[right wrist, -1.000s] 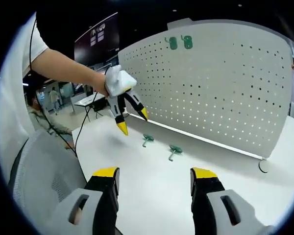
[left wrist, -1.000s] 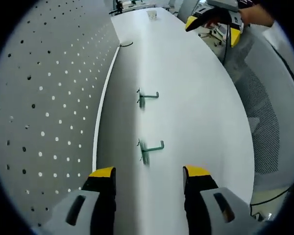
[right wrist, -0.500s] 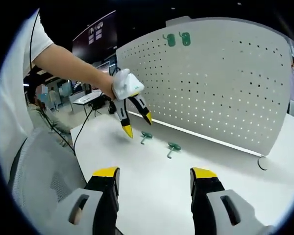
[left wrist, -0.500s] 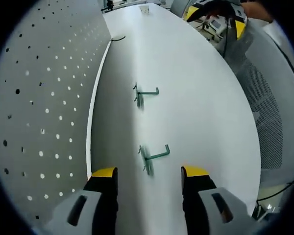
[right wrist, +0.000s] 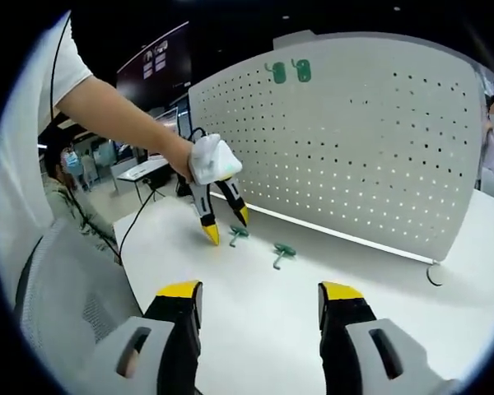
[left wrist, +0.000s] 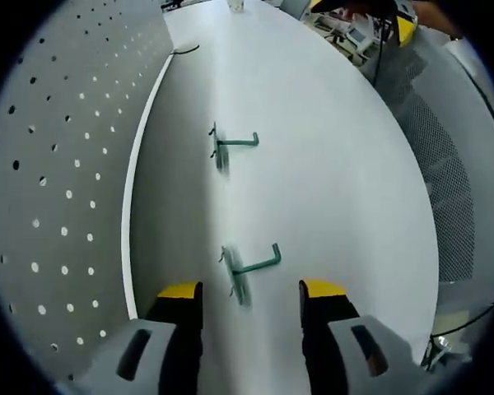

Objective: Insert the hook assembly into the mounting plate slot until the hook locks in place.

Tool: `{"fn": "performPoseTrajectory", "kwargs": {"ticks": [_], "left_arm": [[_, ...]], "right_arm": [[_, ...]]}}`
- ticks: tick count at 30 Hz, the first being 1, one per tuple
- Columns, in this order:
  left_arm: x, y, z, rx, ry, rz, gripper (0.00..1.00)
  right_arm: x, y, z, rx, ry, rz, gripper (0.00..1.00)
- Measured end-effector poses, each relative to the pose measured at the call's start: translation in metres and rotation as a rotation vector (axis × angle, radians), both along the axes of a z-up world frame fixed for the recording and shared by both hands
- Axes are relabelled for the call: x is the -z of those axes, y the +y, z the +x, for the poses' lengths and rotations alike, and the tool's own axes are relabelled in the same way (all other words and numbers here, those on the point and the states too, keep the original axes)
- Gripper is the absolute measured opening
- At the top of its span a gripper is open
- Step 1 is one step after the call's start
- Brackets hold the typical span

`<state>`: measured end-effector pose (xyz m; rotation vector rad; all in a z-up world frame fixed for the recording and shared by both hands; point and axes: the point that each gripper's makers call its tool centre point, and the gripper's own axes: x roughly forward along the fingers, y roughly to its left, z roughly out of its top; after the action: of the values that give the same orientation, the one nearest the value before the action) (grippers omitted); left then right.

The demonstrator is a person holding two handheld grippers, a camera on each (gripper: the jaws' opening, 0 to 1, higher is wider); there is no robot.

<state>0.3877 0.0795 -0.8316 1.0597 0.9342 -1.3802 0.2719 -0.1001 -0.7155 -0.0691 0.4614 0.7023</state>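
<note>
Two green hook assemblies lie on the white table [left wrist: 337, 164] beside the upright white pegboard [left wrist: 58, 164]. The near hook [left wrist: 247, 270] sits just ahead of my left gripper [left wrist: 251, 292], whose jaws stand open on either side of it, nothing held. The far hook [left wrist: 230, 144] lies further along the board. In the right gripper view, a hand holds the left gripper [right wrist: 227, 225] low over the table next to one hook [right wrist: 237, 234]; the other hook [right wrist: 281, 251] lies to its right. My right gripper [right wrist: 258, 292] is open, hanging back from the pegboard [right wrist: 354, 140].
Two green pieces [right wrist: 288, 72] are mounted near the pegboard's top. A grey mesh chair [right wrist: 66, 304] stands at the table's edge. A dark cable loop [right wrist: 432, 276] lies by the board's end. People stand in the background [right wrist: 66, 164].
The left gripper has come down and forward toward the near hook, which now lies just ahead of its open jaws. The right gripper has stayed where it was.
</note>
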Motion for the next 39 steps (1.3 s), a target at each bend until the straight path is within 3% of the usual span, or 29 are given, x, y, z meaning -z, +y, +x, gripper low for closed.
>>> {"fn": "performPoseTrajectory", "kwargs": {"ticks": [7, 14, 23, 27, 28, 32, 39], "left_arm": [[0.001, 0.0, -0.001, -0.025, 0.034, -0.01, 0.44], [0.0, -0.001, 0.006, -0.049, 0.026, -0.02, 0.36], [0.001, 0.0, 0.012, -0.12, 0.002, -0.013, 0.07], [0.003, 0.001, 0.013, -0.139, -0.015, 0.016, 0.03], [0.002, 0.0, 0.013, -0.122, -0.029, 0.01, 0.03], [0.001, 0.001, 0.014, -0.176, -0.013, -0.01, 0.02], [0.001, 0.001, 0.012, -0.138, -0.029, -0.005, 0.02]], "right_arm": [[0.001, -0.001, 0.001, 0.003, 0.002, 0.001, 0.54], [0.0, -0.002, 0.003, 0.014, 0.003, 0.011, 0.54], [0.0, -0.005, 0.004, 0.023, 0.003, 0.017, 0.53], [-0.001, -0.005, 0.004, 0.025, 0.002, 0.017, 0.53], [-0.001, -0.006, 0.004, 0.026, 0.001, 0.015, 0.53], [-0.001, -0.006, 0.004, 0.029, -0.006, 0.011, 0.54], [0.0, -0.005, 0.003, 0.022, 0.001, 0.012, 0.54]]}}
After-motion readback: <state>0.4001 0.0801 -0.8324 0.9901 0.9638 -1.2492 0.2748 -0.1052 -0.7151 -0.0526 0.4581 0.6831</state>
